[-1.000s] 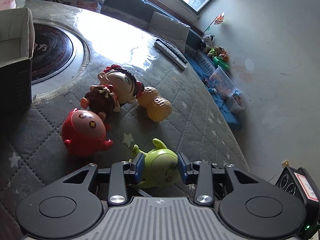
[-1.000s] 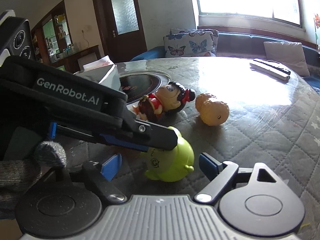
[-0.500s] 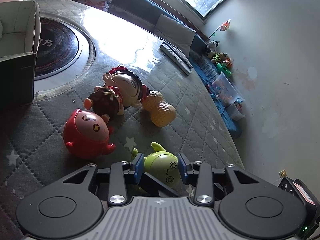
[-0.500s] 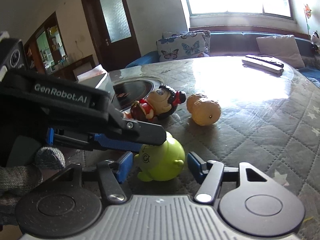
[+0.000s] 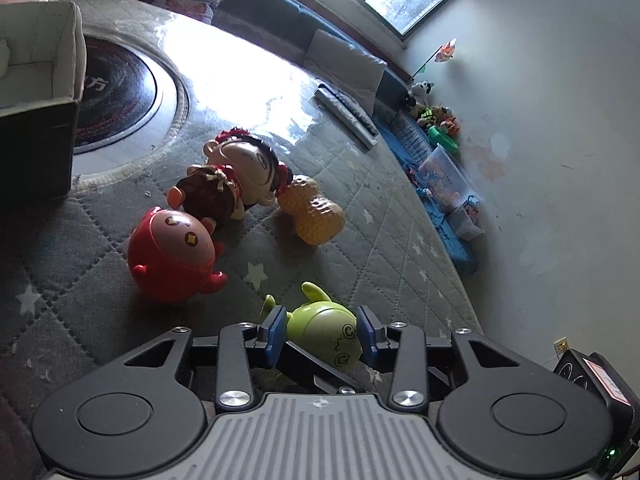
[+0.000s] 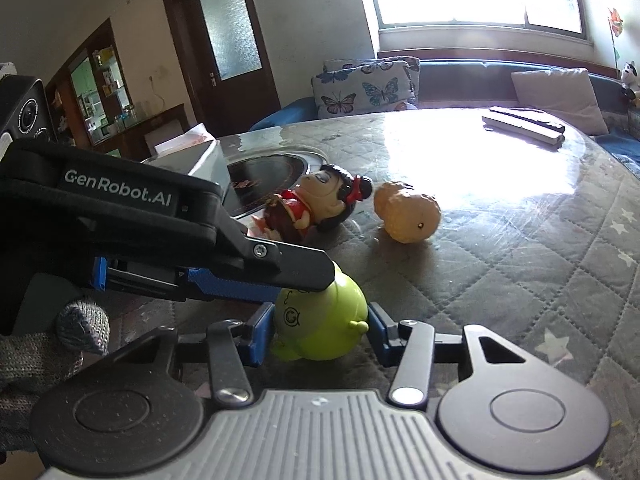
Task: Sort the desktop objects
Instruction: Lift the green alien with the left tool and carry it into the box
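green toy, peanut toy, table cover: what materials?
Green toy: looks like glossy hard plastic or vinyl, smooth with a soft highlight and printed face marks. Peanut toy: probably moulded plastic or rubber, satin, with a dimpled shell texture. Table cover: grey quilted fabric with stitched diamonds and stars; the strong glare and scratches suggest a clear plastic sheet or glass over it.

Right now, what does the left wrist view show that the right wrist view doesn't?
Only the left wrist view: the red round toy, the open box at the left edge, and the toy pile along the far wall.

Only the right wrist view: the wooden door, a gloved hand, and the left claw's body from outside.

Both: the green toy between both claws, the doll, the peanut toy, the remotes, the quilted table cover.
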Demonstrator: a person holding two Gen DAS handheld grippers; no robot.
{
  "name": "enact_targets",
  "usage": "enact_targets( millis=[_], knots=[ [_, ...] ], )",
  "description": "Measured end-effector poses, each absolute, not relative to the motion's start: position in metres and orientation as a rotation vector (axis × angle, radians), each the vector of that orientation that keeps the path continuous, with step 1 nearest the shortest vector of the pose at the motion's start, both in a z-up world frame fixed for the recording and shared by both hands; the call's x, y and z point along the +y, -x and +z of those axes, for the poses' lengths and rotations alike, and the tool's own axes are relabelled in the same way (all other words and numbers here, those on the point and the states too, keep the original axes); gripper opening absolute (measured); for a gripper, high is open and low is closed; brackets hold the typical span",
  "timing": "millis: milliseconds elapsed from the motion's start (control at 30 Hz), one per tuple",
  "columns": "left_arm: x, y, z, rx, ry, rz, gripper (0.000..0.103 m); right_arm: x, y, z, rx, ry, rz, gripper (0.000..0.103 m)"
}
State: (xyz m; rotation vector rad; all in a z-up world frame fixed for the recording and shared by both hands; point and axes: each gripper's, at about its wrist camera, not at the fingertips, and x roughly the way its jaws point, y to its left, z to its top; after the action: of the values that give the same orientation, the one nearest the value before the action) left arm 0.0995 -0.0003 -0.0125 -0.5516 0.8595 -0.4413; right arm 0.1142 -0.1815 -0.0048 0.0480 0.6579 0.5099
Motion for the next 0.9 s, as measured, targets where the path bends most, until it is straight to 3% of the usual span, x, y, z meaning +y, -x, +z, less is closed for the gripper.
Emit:
enact_targets(
  millis=[500,900],
  knots=[
    [0.107,-0.083,0.048,0.613,0.653,-0.279,0.04,-0.082,-0.147,0.062,0.517,0.079,0.749,0.049],
    [0.222,-0.139,0.041,0.588,0.739,-0.138,0.04,0.046,-0.226,0.068,0.587,0.121,0.86,0.049]
  ],
)
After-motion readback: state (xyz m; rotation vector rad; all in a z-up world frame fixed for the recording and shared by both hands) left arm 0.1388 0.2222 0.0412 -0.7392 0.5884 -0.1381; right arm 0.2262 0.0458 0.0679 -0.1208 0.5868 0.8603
